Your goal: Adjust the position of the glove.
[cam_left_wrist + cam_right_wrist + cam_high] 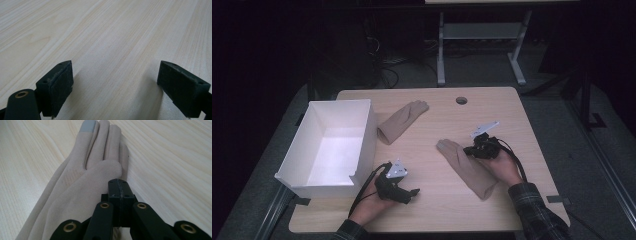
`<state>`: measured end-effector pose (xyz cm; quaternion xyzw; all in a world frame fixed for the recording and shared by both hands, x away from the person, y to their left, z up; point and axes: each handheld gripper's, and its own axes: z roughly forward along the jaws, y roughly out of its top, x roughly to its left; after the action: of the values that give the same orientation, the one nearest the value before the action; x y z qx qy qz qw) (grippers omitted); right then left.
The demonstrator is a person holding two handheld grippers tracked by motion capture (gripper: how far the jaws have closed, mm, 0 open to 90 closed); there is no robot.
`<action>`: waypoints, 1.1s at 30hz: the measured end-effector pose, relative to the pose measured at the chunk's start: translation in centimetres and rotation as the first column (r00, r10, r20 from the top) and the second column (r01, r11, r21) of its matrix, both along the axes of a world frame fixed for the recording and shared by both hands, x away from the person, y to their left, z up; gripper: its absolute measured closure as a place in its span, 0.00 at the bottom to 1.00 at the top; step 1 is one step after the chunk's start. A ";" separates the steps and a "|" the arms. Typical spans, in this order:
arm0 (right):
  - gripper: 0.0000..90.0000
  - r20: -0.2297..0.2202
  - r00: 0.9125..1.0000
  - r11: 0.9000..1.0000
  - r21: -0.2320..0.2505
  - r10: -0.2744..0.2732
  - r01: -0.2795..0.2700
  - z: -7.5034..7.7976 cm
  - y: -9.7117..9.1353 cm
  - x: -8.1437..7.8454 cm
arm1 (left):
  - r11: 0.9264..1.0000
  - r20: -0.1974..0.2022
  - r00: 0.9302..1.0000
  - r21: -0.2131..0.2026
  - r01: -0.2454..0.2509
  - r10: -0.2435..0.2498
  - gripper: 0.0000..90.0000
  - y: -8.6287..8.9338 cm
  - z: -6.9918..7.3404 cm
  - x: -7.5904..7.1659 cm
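Two beige gloves lie flat on the wooden table point(522, 125). One glove point(399, 122) lies at the back, beside the white box. The nearer glove point(464, 170) lies right of centre, and in the right gripper view its fingers point(100, 147) point away, one with a grey tip. My right gripper point(468, 149) rests at this glove's right edge near the thumb. Its jaws point(118, 186) are pressed together, and I see no fabric between them. My left gripper point(413, 192) sits near the front edge with its jaws point(115, 82) wide apart over bare wood.
An empty white box point(297, 145) stands at the table's left side, overhanging the left edge. A round cable hole point(461, 100) sits near the back edge. Cables trail from both grippers towards the person's sleeves. A white desk frame point(479, 45) stands on the floor behind.
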<state>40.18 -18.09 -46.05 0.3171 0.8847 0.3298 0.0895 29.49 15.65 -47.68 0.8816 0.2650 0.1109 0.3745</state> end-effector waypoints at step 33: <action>1.00 -0.029 0.994 0.993 -0.057 -0.104 0.102 0.5 -5.7 -2.5 | 1.000 0.000 1.000 0.002 0.001 -0.001 0.14 0.0 0.0 0.0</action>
<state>37.71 -23.78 -45.52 0.3650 0.8772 0.2951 0.1011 29.45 15.67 -47.66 0.8821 0.2644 0.1109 0.3737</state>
